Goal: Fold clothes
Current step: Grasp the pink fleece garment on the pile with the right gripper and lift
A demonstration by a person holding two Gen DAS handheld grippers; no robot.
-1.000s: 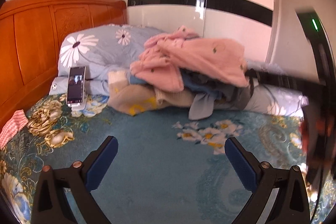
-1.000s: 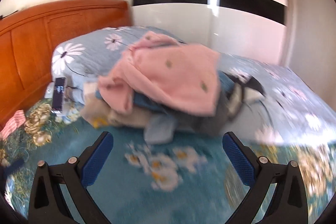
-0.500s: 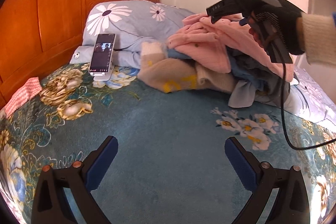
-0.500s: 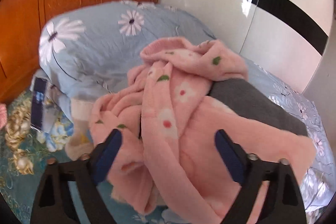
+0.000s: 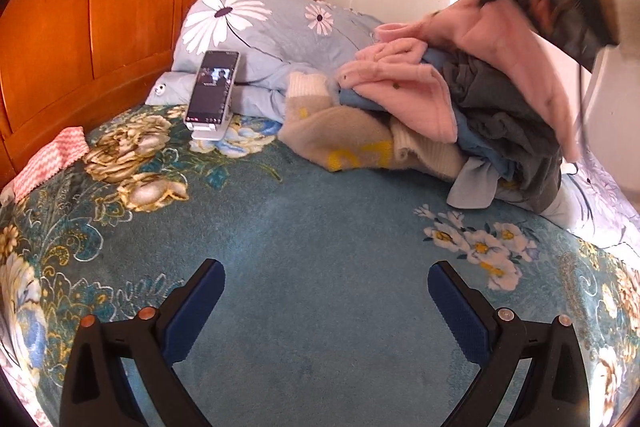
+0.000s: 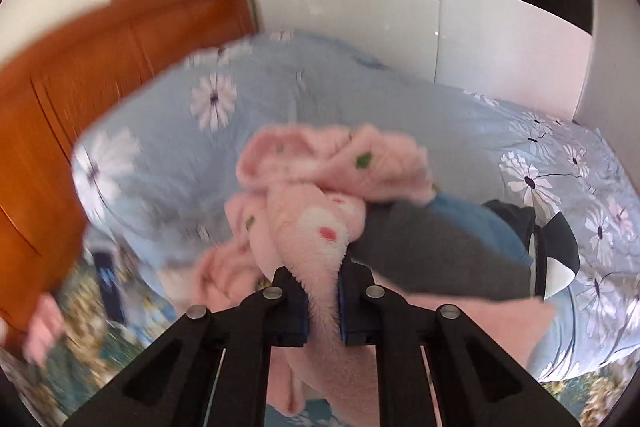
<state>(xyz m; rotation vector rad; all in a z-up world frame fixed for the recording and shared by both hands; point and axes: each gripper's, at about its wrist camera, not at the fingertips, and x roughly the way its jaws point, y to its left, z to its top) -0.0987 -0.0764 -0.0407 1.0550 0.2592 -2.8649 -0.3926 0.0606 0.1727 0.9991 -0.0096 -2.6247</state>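
Now the right gripper (image 6: 323, 297) has a fold of the pink fleece garment (image 6: 320, 227) between its jaws, which are closing on the fabric; a second ago they stood spread wide above the clothes pile (image 5: 460, 131) with nothing in them. In the right wrist view the fleece is squeezed between the two blue pads (image 6: 354, 311) and bunches up above them, while the blurred background suggests the hand is moving fast. From the left wrist view the same garment is drawn up and to the right off the top of the heap, its upper edge stretched toward the gloved hand (image 5: 560, 11) that carries the gripper; half a second earlier that hand hovered lower over the pile, the garment lying slack.

Meanwhile the left gripper (image 5: 326, 303) hangs low over the bare teal floral bedspread (image 5: 304, 227), its jaws spread and holding nothing. Beneath the pink piece the heap keeps a grey garment (image 5: 500, 107), a blue one and a beige knit (image 5: 344, 139), all resting against the daisy-print pillow (image 5: 256, 27) near the wooden headboard (image 5: 120, 7). A phone (image 5: 212, 87) stands propped beside the pillow.

By the look of it, the first garment has just been picked, and the open stretch of bedspread in front of the left gripper is the likely place to lay it flat before any fold begins.
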